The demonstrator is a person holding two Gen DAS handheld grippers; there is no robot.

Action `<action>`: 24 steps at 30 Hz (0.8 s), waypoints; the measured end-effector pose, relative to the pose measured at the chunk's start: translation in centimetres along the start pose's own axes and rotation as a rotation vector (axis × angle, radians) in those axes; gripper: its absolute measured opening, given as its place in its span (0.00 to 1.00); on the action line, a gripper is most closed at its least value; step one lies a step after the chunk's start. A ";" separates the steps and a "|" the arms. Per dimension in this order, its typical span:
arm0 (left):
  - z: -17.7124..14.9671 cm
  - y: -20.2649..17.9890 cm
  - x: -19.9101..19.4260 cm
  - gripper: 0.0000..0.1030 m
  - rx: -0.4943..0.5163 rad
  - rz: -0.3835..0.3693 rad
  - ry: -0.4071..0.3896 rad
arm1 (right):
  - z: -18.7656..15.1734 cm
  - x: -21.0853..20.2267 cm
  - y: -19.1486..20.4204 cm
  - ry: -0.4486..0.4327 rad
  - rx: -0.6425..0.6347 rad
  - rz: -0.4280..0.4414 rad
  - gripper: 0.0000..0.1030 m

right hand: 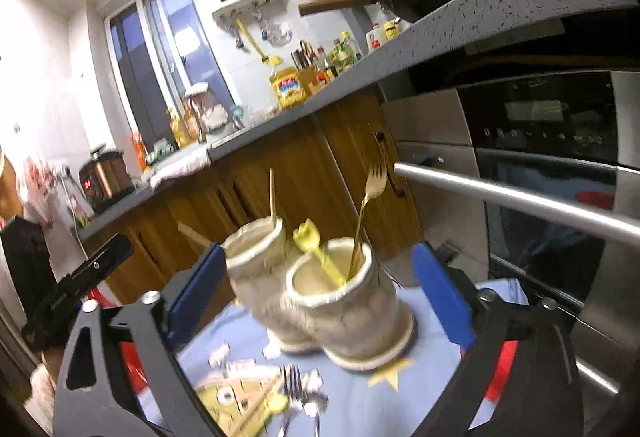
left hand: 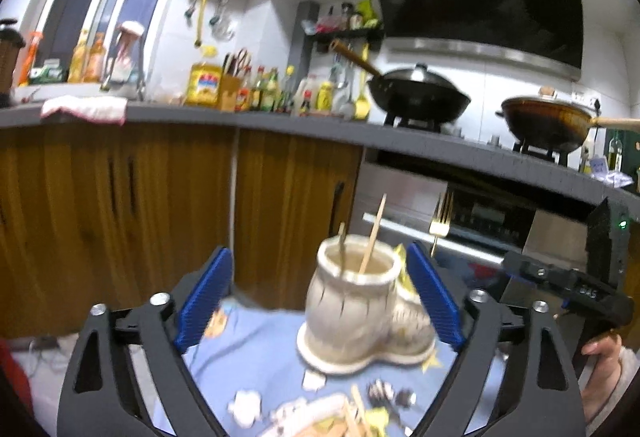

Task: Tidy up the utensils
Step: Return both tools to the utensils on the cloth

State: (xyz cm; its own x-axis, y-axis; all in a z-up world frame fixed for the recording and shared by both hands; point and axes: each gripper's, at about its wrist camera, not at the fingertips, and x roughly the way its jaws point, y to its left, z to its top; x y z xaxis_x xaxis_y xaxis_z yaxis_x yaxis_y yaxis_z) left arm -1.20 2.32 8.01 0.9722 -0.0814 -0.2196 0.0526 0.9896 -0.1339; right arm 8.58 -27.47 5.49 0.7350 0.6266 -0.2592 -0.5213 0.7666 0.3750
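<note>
Both sets of jaws stood wide apart and held nothing. The left gripper point(left hand: 320, 297) framed the double pot holder point(left hand: 360, 309) between its blue pads without touching it, and the right gripper point(right hand: 320, 293) did the same from the other side of the holder point(right hand: 320, 301).

Inside the holder, the right wrist view showed a gold fork point(right hand: 366, 213) and a yellow plastic utensil point(right hand: 316, 253) standing in the nearer pot, and a pale stick-like piece point(right hand: 273, 201), perhaps a chopstick, in the farther pot. In front of the holder, on the blue patterned cloth point(right hand: 432, 321), lay a silver fork point(right hand: 294, 383) and what looked like a spoon and more chopsticks, blurred.

By my judgement the sorting was part done: some pieces were already potted, several lay loose. With both grippers empty, the step in hand looked like a pause between placements. The next move would call for dropping one gripper to the loose cutlery in front of the holder, closing on a thin handle lying flat on cloth, then lifting it over a pot rim.

The left wrist view showed two wooden sticks point(left hand: 374, 237) in its nearer pot and the right gripper's body beside the holder, but the yellow utensil only as a sliver. The right wrist view alone showed the loose silver fork clearly.
</note>
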 end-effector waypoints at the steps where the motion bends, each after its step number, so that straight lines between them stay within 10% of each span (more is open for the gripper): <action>1: -0.7 0.2 -0.2 0.88 -0.008 0.004 0.024 | -0.4 -0.2 0.2 0.009 -0.007 -0.005 0.95; 18: -10.9 -1.6 2.7 0.89 0.045 0.110 0.467 | -6.5 0.8 0.8 0.248 -0.136 -0.109 0.95; 24: -12.9 -2.2 3.4 0.68 0.085 0.104 0.602 | -7.4 1.7 1.1 0.328 -0.209 -0.148 0.95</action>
State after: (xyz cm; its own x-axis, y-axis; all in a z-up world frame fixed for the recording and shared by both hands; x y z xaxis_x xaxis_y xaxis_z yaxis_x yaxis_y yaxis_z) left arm -0.99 -1.68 -4.89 0.6747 -0.0118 -0.7380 0.0059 0.9999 -0.0106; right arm 6.09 -24.51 -1.13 0.6488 0.4934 -0.5793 -0.5222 0.8425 0.1327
